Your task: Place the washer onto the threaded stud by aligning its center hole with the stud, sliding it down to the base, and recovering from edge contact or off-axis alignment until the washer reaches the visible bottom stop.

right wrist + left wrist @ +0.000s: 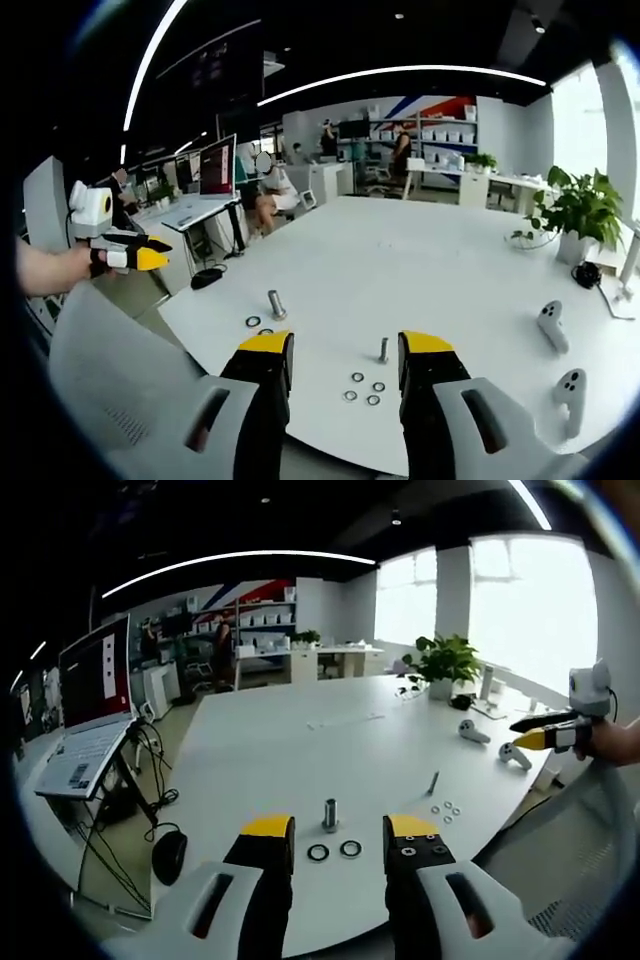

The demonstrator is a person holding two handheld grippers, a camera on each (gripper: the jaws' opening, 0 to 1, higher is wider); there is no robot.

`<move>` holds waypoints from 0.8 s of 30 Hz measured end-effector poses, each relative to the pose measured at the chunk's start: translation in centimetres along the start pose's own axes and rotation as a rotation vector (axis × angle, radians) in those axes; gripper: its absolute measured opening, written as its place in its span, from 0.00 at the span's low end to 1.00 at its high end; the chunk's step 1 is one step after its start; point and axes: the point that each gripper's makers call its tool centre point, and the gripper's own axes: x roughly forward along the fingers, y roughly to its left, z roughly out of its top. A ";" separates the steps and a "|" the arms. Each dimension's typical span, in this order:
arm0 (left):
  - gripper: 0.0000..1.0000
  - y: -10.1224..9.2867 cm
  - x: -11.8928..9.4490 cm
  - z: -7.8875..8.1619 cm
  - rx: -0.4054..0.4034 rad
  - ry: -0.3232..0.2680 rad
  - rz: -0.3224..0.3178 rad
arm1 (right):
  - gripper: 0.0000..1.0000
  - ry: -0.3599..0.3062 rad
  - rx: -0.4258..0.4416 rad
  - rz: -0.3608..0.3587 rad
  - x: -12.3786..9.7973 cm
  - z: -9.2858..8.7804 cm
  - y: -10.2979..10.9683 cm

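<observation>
Left claw (340,842): jaws spread, nothing between them, held above the counter (300,740) edge. Right claw (346,356): jaws spread, likewise bare. Stud (384,349): upright, just ahead of the right claw; four small washers (364,388) lie loose beside its base, none threaded on. Larger bolt (330,814) with two dark rings (334,851): before the left claw. Risk: thin, flat washers may slip from a pinch, or land tilted and catch on the threads.
</observation>
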 end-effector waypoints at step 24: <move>0.33 -0.2 0.3 -0.2 0.017 0.022 -0.005 | 0.44 0.073 0.002 0.094 0.5 -1.8 1.7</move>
